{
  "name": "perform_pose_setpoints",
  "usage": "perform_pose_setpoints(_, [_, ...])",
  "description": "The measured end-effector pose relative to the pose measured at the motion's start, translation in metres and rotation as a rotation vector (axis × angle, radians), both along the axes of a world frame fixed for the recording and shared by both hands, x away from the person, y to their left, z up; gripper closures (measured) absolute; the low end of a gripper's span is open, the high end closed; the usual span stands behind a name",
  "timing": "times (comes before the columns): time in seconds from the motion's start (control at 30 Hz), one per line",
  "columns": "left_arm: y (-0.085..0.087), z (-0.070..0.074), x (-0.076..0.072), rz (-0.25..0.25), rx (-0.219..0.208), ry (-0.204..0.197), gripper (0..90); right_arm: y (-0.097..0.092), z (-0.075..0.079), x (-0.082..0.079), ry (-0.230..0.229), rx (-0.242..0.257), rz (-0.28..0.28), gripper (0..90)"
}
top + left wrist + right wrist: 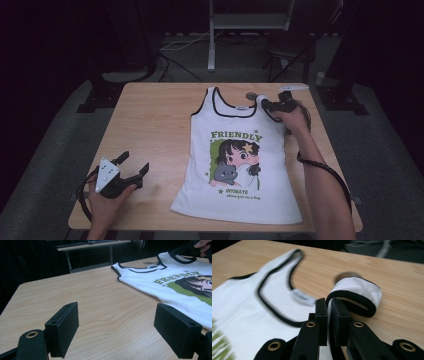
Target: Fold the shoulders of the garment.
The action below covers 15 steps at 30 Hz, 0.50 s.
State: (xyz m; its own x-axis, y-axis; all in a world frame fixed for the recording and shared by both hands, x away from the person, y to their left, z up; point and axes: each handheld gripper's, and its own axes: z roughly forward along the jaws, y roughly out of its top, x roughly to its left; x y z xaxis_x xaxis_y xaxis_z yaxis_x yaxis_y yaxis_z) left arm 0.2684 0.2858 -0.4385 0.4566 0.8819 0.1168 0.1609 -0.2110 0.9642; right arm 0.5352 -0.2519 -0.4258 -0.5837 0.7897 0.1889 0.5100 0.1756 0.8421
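A white tank top [240, 165] with black trim and a cartoon print reading FRIENDLY lies flat on the wooden table [155, 120]. My right gripper [265, 105] is at the shirt's far right shoulder strap [357, 293], shut on it; the strap loops up out of the black jaws. My left gripper [135, 165] rests near the table's front left corner, open, nothing between its pads [63, 327]. In the left gripper view the tank top [175, 285] lies ahead to the right, with the other hand at its far strap.
Bare wood stretches left of the shirt. A round dark mark [250, 95] sits on the table by the strap. Beyond the far edge stand a metal stand [212, 45], cables and a chair base on the grey floor.
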Motion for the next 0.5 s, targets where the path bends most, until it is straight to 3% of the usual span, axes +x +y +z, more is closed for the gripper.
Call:
perform_pose_setpoints(0.07, [0.0, 0.0, 0.0, 0.0, 0.003, -0.002, 19.6, 0.004, 0.003, -0.007, -0.007, -0.019, 0.104, 80.5])
perform_pose_setpoints(0.1, [-0.001, 0.0, 0.0, 0.0, 0.006, -0.002, 19.6, 0.007, 0.003, -0.011, 0.002, -0.048, 0.175, 77.4])
perform_pose_setpoints(0.17, [-0.002, 0.0, 0.0, -0.001, 0.012, -0.002, 19.6, 0.011, 0.004, -0.016, 0.024, -0.104, 0.262, 71.9])
perform_pose_setpoints(0.23, [-0.002, 0.0, 0.0, -0.002, 0.018, -0.002, 19.6, 0.011, 0.005, -0.019, 0.017, -0.107, 0.259, 63.4])
perform_pose_setpoints(0.3, [-0.002, 0.0, 0.0, -0.003, 0.01, -0.002, 19.6, 0.006, 0.009, -0.018, 0.005, -0.037, 0.185, 56.1])
perform_pose_setpoints(0.37, [-0.002, 0.0, -0.001, -0.002, 0.01, -0.003, 19.6, 0.003, 0.012, -0.016, 0.003, -0.003, 0.121, 50.4])
perform_pose_setpoints(0.5, [-0.003, 0.0, 0.0, -0.004, 0.017, -0.001, 19.6, 0.011, 0.016, -0.015, 0.017, -0.006, 0.086, 45.4])
